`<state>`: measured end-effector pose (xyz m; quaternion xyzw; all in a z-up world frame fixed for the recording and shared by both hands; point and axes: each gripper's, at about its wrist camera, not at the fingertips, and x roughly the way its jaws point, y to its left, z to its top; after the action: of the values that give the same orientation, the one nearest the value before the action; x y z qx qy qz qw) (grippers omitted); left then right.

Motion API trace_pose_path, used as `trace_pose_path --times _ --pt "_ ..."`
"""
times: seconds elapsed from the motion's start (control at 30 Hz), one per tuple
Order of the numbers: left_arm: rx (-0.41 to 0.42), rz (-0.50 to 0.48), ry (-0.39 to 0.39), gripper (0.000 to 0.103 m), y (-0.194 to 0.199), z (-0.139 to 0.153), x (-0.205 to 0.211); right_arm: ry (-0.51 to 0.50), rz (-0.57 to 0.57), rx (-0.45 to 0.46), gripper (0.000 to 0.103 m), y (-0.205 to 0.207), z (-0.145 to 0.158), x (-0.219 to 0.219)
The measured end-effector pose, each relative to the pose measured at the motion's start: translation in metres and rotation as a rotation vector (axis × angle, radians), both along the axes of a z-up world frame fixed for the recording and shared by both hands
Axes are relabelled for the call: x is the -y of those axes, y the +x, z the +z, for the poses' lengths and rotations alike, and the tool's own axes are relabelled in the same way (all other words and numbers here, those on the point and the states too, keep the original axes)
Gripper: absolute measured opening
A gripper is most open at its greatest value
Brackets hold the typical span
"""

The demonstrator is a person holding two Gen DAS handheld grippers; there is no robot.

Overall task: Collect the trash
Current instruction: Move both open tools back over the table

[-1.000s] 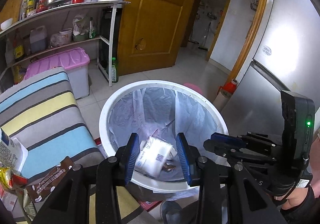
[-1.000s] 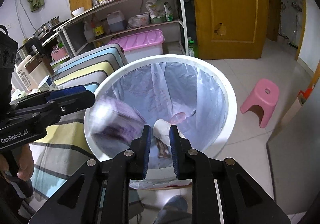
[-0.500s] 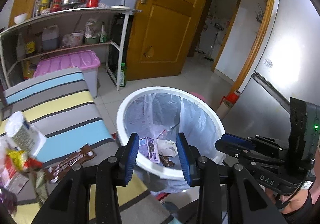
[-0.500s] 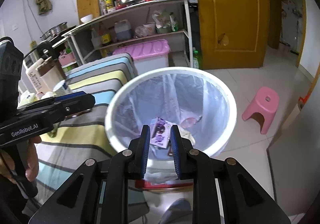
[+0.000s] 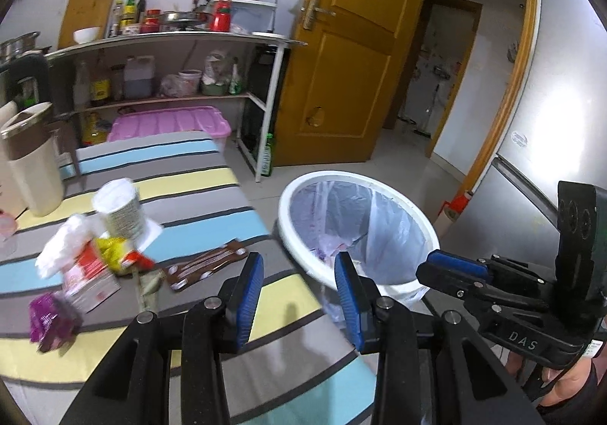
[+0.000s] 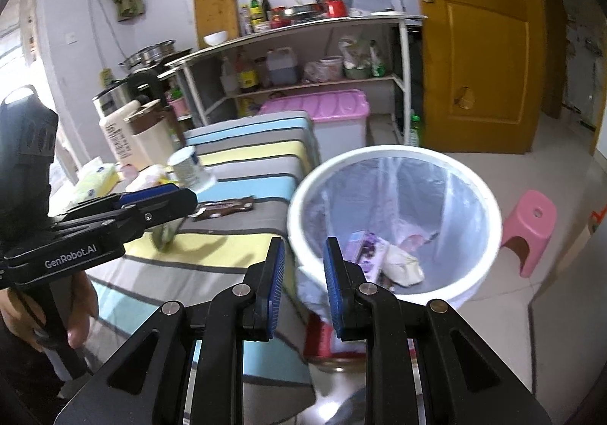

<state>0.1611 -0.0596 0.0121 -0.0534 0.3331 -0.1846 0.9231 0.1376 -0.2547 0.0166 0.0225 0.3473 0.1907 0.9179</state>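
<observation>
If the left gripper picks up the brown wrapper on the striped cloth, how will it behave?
The brown wrapper lies flat and thin on the striped cloth, so it is probably light and floppy and may droop from the left gripper. Its surface looks glossy, so it might slip. Getting a finger under its flat edge could be hard.

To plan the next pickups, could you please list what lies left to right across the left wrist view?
Purple packet → red-and-white box → brown wrapper → left gripper → trash bin → right gripper.
</observation>
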Motion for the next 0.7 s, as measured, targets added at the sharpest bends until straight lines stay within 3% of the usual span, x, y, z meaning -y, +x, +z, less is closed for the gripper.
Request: trace_pose_path --times 0.33,0.7 --pt "-0.004 0.100 0.063 0.039 -0.029 -0.013 -0.036 -0.004 0.110 -0.035 0.026 -0.008 -0.008 -0.036" --pt "-0.036 0.207 0.077 0.039 -0.047 -0.026 -0.079 -0.010 0.182 -0.065 0.026 -0.008 -0.018 -0.062"
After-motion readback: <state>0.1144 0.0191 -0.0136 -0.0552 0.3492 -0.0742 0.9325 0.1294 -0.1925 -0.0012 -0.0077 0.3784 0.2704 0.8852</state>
